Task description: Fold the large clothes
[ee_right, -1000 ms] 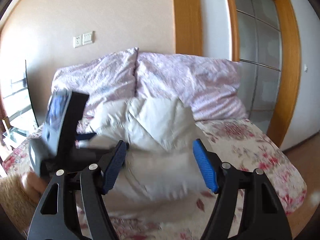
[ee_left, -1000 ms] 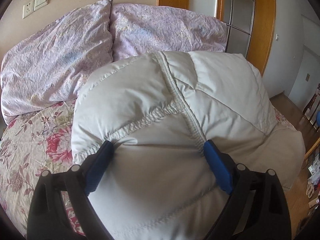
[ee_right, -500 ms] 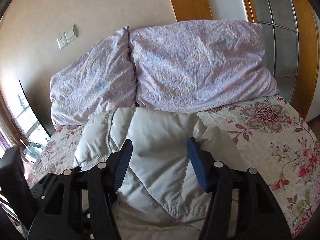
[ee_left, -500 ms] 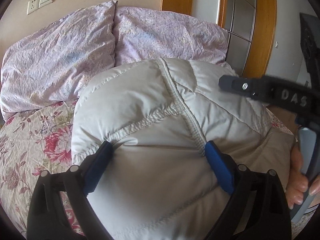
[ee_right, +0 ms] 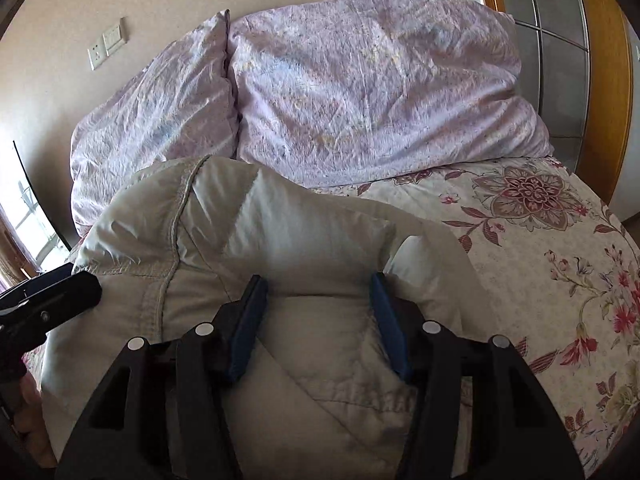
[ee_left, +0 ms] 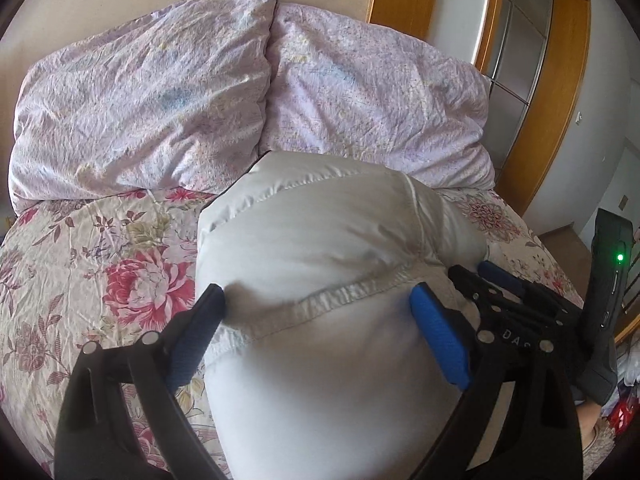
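Down jacket (ee_left: pixel 320 264) between hand-held gripper (ee_left: pixel 318 300) fingers

Left tongs (ee_left: pixel 318 312): black frame, blue ribbed pads, silver rivets. Right tongs (ee_right: pixel 316 300): same build; white "DAS" lettering, green LED on handle.

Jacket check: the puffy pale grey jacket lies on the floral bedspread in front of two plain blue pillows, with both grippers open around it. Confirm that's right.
One thing is off: the pillows are not plain blue but pale lilac with a fine speckled print, clearest in the right wrist view. The rest holds: the jacket lies on the floral bedspread, and the left gripper and right gripper both have their jaws spread around its padding.
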Available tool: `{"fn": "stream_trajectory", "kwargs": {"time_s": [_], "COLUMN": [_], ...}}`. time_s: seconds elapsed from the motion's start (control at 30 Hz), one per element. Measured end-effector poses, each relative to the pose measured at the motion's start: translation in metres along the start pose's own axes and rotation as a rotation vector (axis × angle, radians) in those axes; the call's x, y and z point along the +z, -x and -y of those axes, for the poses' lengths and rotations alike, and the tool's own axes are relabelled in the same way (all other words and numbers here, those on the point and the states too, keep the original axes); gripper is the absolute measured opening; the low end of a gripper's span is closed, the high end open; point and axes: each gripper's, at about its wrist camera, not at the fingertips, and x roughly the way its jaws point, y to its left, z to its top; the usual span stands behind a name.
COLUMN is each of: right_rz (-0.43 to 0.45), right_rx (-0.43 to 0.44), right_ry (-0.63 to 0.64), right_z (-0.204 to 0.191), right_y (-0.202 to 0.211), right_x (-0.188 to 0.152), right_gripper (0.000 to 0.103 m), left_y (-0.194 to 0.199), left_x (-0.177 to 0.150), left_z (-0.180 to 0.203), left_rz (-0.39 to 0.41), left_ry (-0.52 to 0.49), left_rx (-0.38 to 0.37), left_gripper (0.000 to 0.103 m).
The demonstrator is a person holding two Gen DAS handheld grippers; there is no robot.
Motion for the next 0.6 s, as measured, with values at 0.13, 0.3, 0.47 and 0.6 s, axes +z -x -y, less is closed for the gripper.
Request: {"fn": "stream_trajectory", "kwargs": {"time_s": [0.13, 0.3, 0.47, 0.6], "right_rz": [0.020, 0.020, 0.012, 0.006], "right_rx": [0.006, 0.015, 0.020, 0.018], "right_ry": [0.005, 0.011, 0.013, 0.015], "right_z": [0.001, 0.002, 0.002, 0.001], "right_y": [-0.005, -0.011, -0.015, -0.018], "right_x": [-0.002, -0.004, -0.006, -0.007], "right_gripper": [0.056, 0.056, 0.056, 0.056], "left_y": [-0.011, -0.020, -0.025, -0.028], "left_x": [-0.005, -0.011, -0.015, -0.017], "left_z": [0.001, 0.004, 0.007, 0.005], "left_rz": [-0.018, -0.016, -0.011, -0.013], "left_ry": [-0.008, -0.025, -0.041, -0.035], "left_rx": [0.030, 0.070, 0.100, 0.103], "left_gripper": [0.100, 0.101, 0.101, 0.101]}}
